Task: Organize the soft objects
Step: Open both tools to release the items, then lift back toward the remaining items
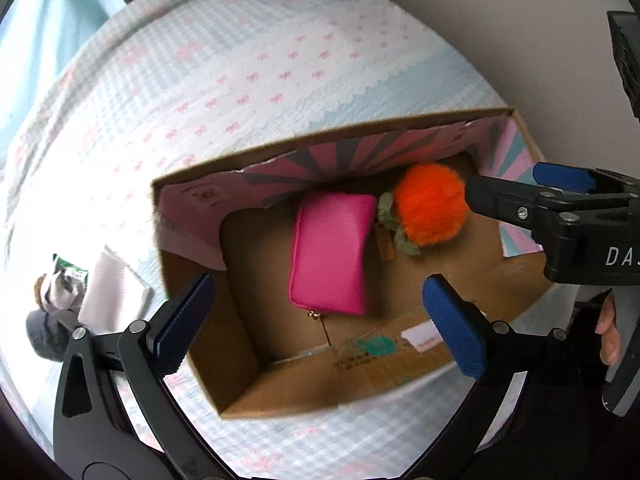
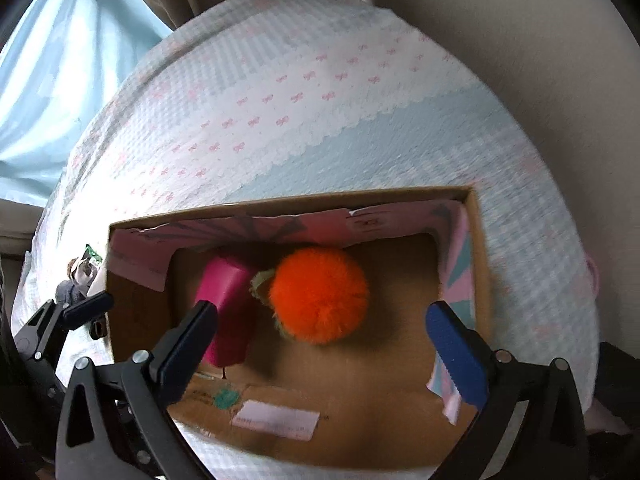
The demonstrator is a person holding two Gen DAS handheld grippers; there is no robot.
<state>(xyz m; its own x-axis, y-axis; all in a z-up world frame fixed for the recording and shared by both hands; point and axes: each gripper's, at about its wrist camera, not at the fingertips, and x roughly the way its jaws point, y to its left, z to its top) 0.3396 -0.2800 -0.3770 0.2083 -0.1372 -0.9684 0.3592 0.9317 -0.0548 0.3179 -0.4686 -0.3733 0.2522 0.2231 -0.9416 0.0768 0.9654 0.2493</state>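
An open cardboard box (image 1: 280, 392) (image 2: 132, 320) sits on the bed. Inside lie a pink zip pouch (image 1: 332, 252) (image 2: 228, 300) and a fluffy orange pompom fruit (image 1: 430, 208) (image 2: 320, 296) with green leaves. My left gripper (image 1: 320, 320) is open and empty, hovering over the box above the pouch. My right gripper (image 2: 324, 344) is open and empty, just above the orange pompom; it shows in the left wrist view (image 1: 520, 196) at the box's right side. The left gripper shows in the right wrist view (image 2: 88, 308) at the box's left edge.
The bed has a light blue and white quilt with pink bows (image 1: 240, 92) (image 2: 280, 92). Left of the box lie a white folded cloth (image 1: 112, 296), a small plush with a green tag (image 1: 64, 284) (image 2: 82, 268) and a dark soft item (image 1: 44, 332). A beige wall (image 2: 520, 40) is at the right.
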